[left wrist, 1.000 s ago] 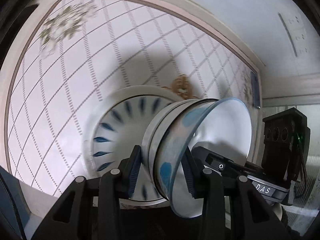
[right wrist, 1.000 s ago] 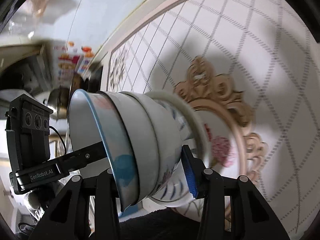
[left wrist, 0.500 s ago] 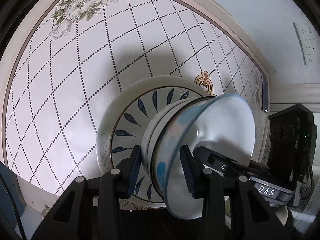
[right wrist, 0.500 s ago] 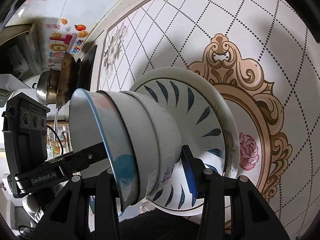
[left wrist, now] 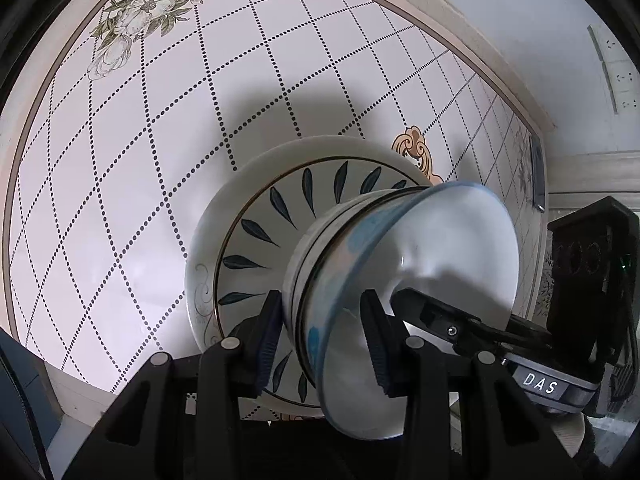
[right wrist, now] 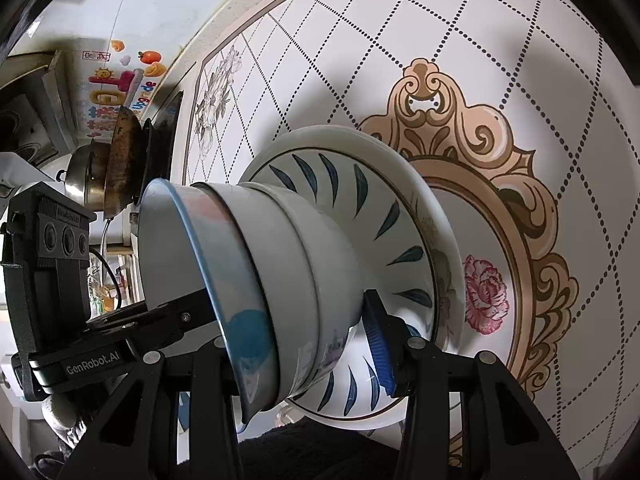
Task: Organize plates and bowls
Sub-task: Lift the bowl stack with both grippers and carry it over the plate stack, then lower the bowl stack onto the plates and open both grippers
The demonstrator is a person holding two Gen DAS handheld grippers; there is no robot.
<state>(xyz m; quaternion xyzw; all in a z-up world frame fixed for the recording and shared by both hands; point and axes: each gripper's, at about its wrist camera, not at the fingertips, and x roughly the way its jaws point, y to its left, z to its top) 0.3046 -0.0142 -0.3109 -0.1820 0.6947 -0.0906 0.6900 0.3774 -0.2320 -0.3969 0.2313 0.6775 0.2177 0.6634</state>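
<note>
Tiled table (left wrist: 120,200) w/ plate (right wrist: 400,168); both tools, left tool (left wrist: 320,338) & right tool (right wrist: 294,336), clamp bowl stack (right wrist: 288,272) rims.

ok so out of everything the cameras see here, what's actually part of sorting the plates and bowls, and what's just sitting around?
Part of the job:
- stack of nested bowls, gripped from both sides by the left claw and right claw
- leaf-pattern plate on the tiled tabletop

Just lying about:
- metal pot
- dark pan
- colourful wall stickers
- wall socket
</note>
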